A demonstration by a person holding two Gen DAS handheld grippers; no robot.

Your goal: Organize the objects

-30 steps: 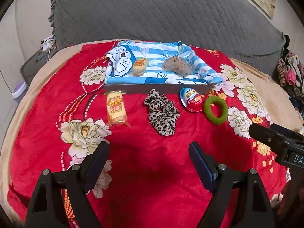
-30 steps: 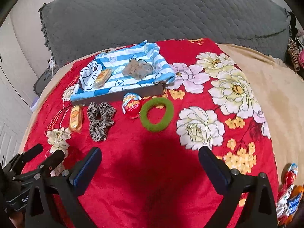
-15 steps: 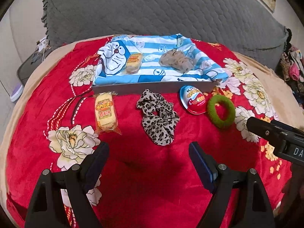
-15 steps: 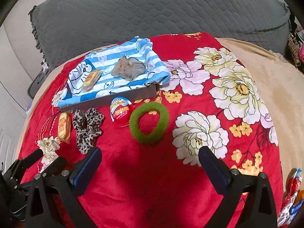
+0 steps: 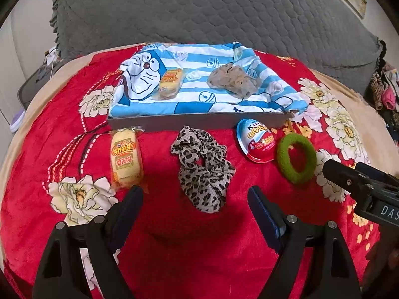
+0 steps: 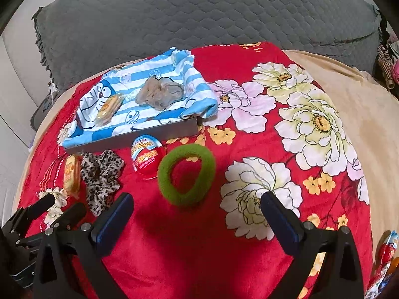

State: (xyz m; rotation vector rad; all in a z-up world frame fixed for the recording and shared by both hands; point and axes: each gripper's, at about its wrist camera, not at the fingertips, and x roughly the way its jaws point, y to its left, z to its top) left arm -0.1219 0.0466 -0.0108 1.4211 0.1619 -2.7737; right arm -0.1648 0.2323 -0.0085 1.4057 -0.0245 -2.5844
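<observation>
on a red floral blanket (image 5: 174, 244) sits a grey tray (image 5: 199, 122) lined with a blue-striped doraemon cloth (image 5: 199, 87), holding a wrapped snack cake (image 5: 170, 83) and a beige scrunchie (image 5: 234, 81). in front of the tray, left to right, lie another wrapped snack cake (image 5: 126, 159), a leopard-print scrunchie (image 5: 203, 172), a kinder egg (image 5: 258, 143) and a green hair ring (image 5: 296, 158). the left gripper (image 5: 195, 208) hangs with jaws wide and empty just short of the leopard scrunchie. the right gripper (image 6: 197, 214) is also wide and empty, the green ring (image 6: 187, 174) just ahead of its fingers, apart from them. a grey quilted pillow (image 5: 212, 12) lies behind
</observation>
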